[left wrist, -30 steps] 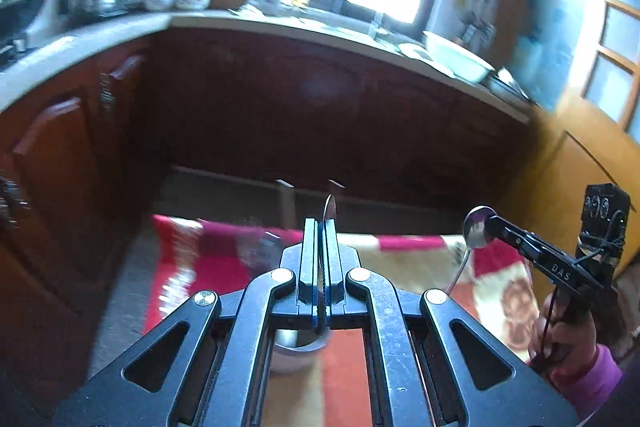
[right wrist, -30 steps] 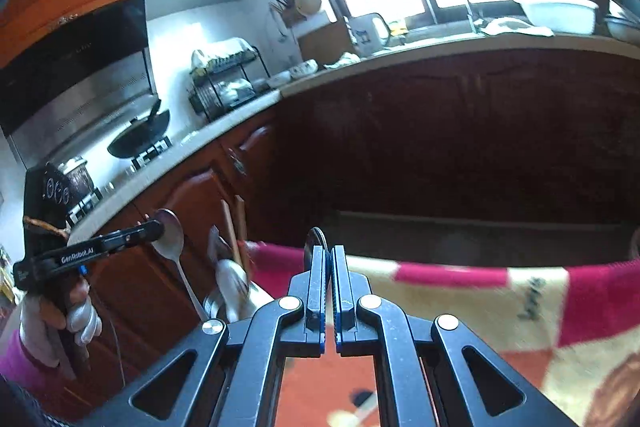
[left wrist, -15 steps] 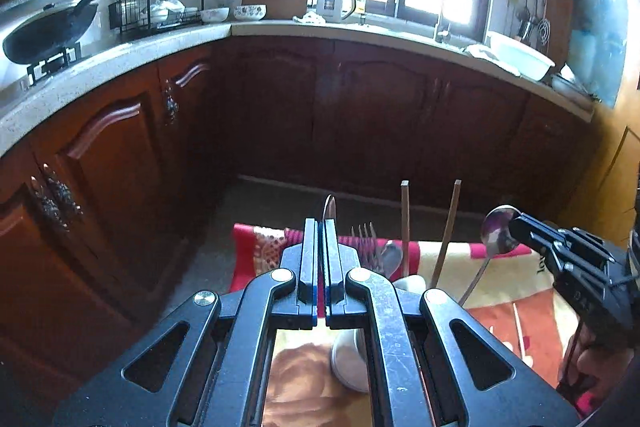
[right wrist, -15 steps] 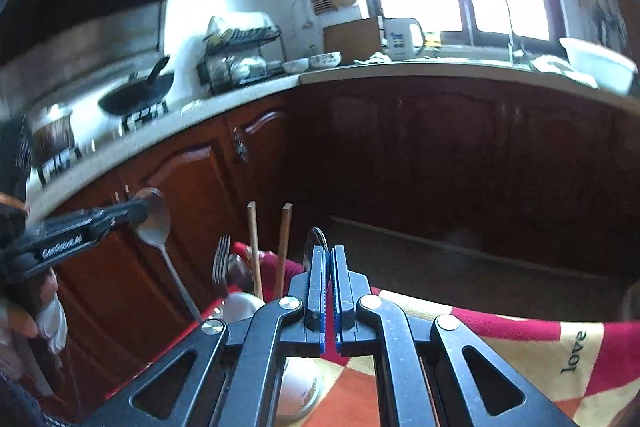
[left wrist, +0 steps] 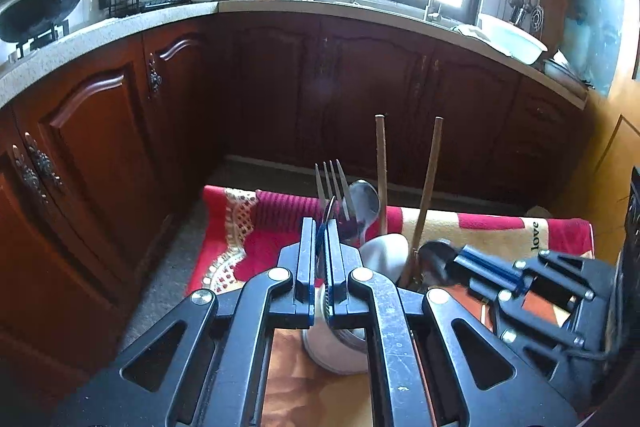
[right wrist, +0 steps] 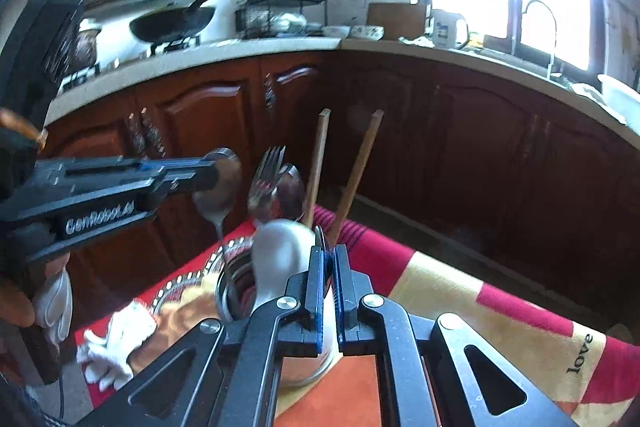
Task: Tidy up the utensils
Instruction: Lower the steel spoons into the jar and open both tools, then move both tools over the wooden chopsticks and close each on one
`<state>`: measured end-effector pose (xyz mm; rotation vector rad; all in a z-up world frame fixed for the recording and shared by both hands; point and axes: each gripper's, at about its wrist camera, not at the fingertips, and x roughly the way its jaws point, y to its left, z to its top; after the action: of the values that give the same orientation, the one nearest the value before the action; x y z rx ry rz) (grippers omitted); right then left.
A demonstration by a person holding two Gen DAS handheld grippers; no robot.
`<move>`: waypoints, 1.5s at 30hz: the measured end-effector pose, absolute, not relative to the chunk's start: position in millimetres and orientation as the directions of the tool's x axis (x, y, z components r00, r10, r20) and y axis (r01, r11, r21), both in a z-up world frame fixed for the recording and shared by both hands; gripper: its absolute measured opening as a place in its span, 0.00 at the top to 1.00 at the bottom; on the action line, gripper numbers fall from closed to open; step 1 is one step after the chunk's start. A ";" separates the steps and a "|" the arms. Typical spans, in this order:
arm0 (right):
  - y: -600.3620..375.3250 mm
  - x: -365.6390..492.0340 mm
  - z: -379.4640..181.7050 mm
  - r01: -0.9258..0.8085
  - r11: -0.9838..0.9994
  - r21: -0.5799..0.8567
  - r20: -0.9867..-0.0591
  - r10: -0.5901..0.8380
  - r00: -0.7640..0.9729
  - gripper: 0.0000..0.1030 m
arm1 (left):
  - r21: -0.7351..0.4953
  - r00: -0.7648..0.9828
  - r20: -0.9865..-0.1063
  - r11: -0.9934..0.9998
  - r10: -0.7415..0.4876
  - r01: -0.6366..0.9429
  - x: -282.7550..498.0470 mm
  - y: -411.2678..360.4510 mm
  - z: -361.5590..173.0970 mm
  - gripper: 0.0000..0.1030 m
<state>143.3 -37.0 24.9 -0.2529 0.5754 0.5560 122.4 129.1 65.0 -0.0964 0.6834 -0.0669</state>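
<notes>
- Left wrist view: the left gripper (left wrist: 319, 227) pinches one spoon (left wrist: 328, 207) above a white cup (left wrist: 382, 253) holding one fork (left wrist: 332, 185), one spoon and two wooden chopsticks (left wrist: 381, 167).
- Right wrist view: the right gripper (right wrist: 329, 255) pinches another spoon (right wrist: 321, 235) over the same cup (right wrist: 280, 247) on a red patterned cloth (right wrist: 460, 287).

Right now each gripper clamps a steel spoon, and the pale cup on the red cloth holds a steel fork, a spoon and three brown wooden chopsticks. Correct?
Wrong on the count: the pale cylindrical cup holds two brown wooden chopsticks, not three, as the right wrist view shows, beside the steel fork and upright spoon. The left gripper and right gripper do each clamp a steel spoon.
</notes>
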 end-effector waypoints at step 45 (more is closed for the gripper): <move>-249.5 112.9 -36.8 -0.217 0.949 0.229 -0.758 0.314 0.572 0.65 | -0.180 0.598 -0.731 0.937 -0.331 0.298 55.8 -29.7 23.8 0.57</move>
<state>112.9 -249.5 -36.8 0.1148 0.9108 0.3120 55.8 -29.7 23.8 -0.0404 0.8559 -0.3651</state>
